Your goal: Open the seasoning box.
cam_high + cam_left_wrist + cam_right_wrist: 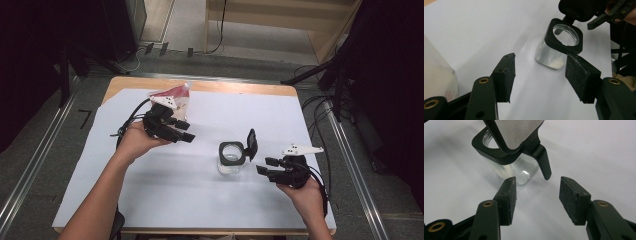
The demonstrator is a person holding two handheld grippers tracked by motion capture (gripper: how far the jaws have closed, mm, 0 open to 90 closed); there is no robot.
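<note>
A small clear glass jar (pixel 231 161) with a black square collar stands on the white sheet, its black hinged lid (pixel 251 144) flipped up on the right side. A little white powder lies at its bottom (pixel 555 64). My left gripper (pixel 186 132) hovers left of the jar, open and empty, just in front of a red-and-white pouch (pixel 176 98). In the left gripper view the jar (pixel 560 47) sits beyond the pads. My right gripper (pixel 266 165) rests right of the jar, open, nothing between its pads; the jar (pixel 510 162) and raised lid (pixel 516 132) stand close ahead.
A white sheet (pixel 200 200) covers most of the wooden table (pixel 240 88). Cables trail from both grippers. Dark stands and cables sit on the floor beyond the table's right and left sides.
</note>
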